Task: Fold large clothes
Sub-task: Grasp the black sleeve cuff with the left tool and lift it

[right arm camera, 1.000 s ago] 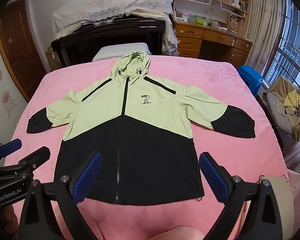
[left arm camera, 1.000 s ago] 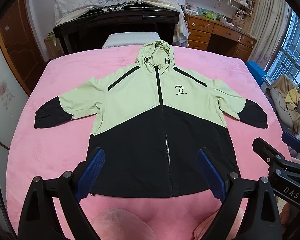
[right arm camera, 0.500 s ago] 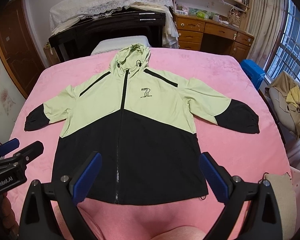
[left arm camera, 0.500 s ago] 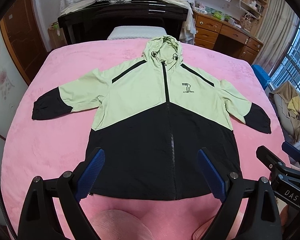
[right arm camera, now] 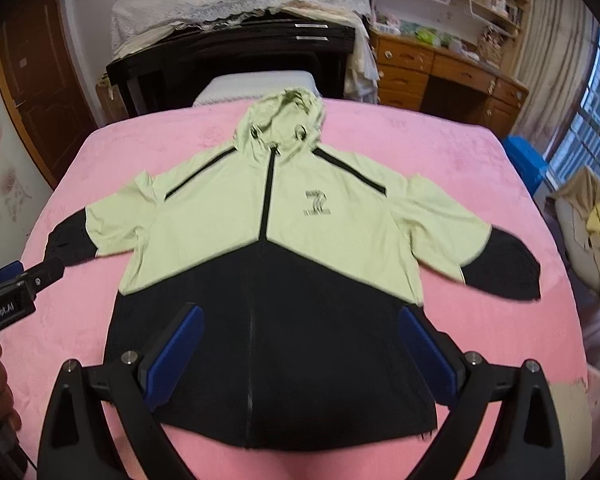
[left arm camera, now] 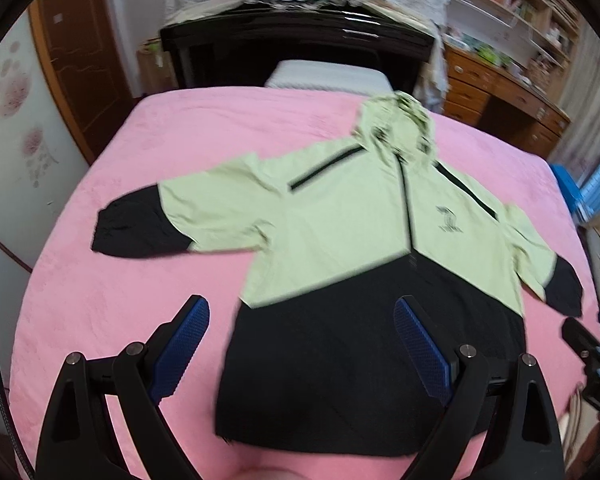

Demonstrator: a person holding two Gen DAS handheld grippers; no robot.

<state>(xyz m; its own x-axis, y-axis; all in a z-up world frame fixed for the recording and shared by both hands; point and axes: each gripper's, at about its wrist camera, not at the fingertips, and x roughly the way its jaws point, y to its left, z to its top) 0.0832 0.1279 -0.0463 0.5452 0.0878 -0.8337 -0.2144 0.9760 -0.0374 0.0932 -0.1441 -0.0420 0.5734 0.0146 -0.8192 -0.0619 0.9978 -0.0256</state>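
Observation:
A hooded zip jacket (left arm camera: 340,232), pale green on top and black below, lies flat and face up on the pink bed (left arm camera: 100,300), sleeves spread out. It also shows in the right wrist view (right arm camera: 268,240). My left gripper (left arm camera: 302,344) is open and empty, above the jacket's lower left hem. My right gripper (right arm camera: 300,348) is open and empty, above the black lower part of the jacket. The right gripper shows at the right edge of the left wrist view (left arm camera: 592,356). The left gripper shows at the left edge of the right wrist view (right arm camera: 16,288).
A black headboard (right arm camera: 228,60) and a white pillow (right arm camera: 256,84) stand at the bed's far end. A wooden desk (right arm camera: 440,76) and shelves are at the back right. A blue bin (right arm camera: 524,164) and a chair with clothes (right arm camera: 588,232) stand right of the bed.
Both grippers have moved forward over the jacket. The left view has swung left, so the jacket now sits further right in it. Both grippers stay open.

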